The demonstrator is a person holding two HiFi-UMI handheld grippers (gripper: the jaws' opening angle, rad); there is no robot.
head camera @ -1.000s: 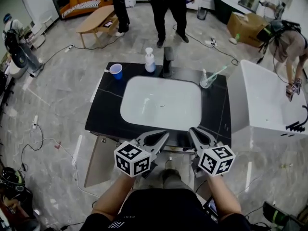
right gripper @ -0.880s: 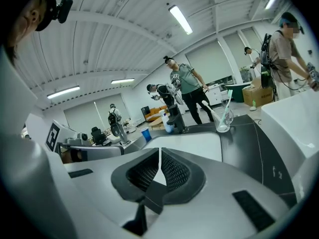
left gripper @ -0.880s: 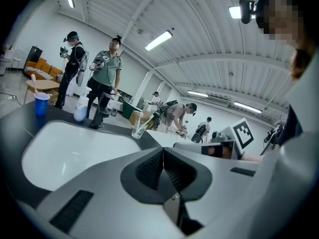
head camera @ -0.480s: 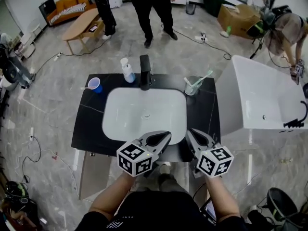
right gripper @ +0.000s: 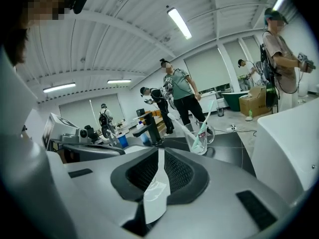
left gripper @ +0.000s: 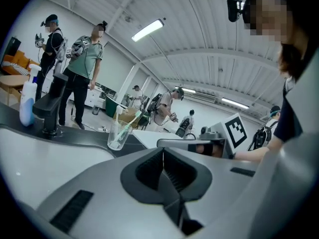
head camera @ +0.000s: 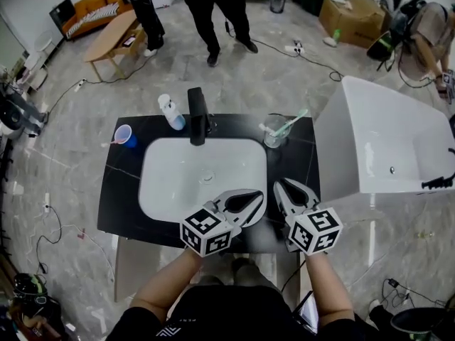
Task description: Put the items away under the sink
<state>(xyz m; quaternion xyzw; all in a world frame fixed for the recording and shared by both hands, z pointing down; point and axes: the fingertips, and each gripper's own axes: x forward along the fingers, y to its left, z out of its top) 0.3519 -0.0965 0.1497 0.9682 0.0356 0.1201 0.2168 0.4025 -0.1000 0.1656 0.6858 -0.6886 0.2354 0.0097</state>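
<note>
A black vanity top (head camera: pixel 298 169) holds a white sink basin (head camera: pixel 181 180). Along its back edge stand a blue cup (head camera: pixel 124 135), a white soap bottle (head camera: pixel 169 111), a black faucet (head camera: pixel 197 116) and a clear glass with toothbrushes (head camera: pixel 276 132). My left gripper (head camera: pixel 260 199) and right gripper (head camera: pixel 281 185) hover side by side over the front rim of the basin, both shut with nothing between the jaws. The left gripper view shows its shut jaws, the glass (left gripper: pixel 118 133) and the faucet (left gripper: pixel 50 106). Ahead of the right gripper (right gripper: pixel 158 152) the glass (right gripper: pixel 199 133) shows too.
A white bathtub (head camera: pixel 384 148) stands close to the vanity's right side. Two people (head camera: pixel 213 6) stand on the floor beyond the vanity, and cables trail there. A wooden table (head camera: pixel 114 38) and cardboard box (head camera: pixel 348 16) are farther off.
The vanity has come nearer in the head view. Both grippers have advanced from in front of the counter's front edge to over the basin's front rim, still shut.
</note>
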